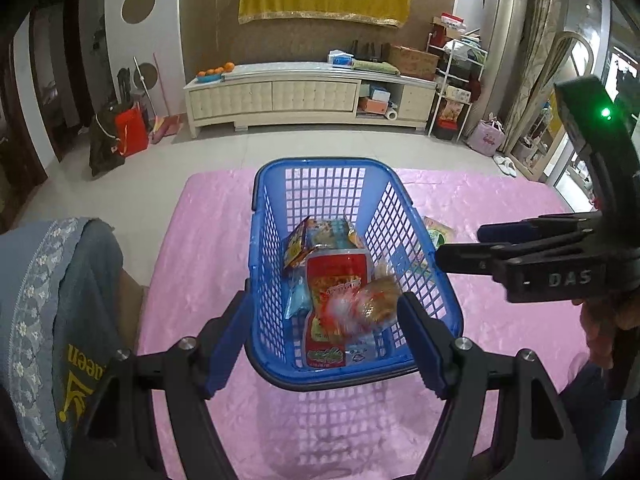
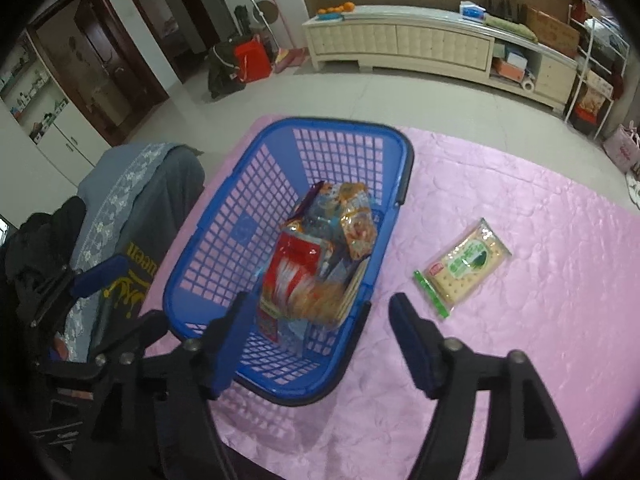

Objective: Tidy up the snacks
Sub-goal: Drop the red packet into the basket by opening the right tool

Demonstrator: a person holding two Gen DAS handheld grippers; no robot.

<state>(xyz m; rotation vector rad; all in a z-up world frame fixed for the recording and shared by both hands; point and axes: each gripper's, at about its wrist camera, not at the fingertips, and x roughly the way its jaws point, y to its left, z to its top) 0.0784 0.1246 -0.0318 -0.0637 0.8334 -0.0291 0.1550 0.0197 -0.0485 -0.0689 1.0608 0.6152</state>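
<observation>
The left gripper (image 1: 320, 344) is wide open and holds nothing. Just ahead of it, between its fingers, stands the blue basket (image 1: 448, 300) with several snack packets; a red packet (image 1: 336, 280) lies on top, and a blurred one seems to be bread. The right gripper (image 2: 316, 344) is also wide open and empty. Ahead and to its right, a cracker packet (image 2: 464, 266) lies on the pink cloth (image 2: 520, 360), beside the basket.

The basket (image 2: 224, 216) sits mid-frame on the desk (image 2: 520, 340), with snack packets (image 2: 320, 256) piled inside it. One cracker pack (image 2: 462, 266) lies on the desk right of the basket.
</observation>
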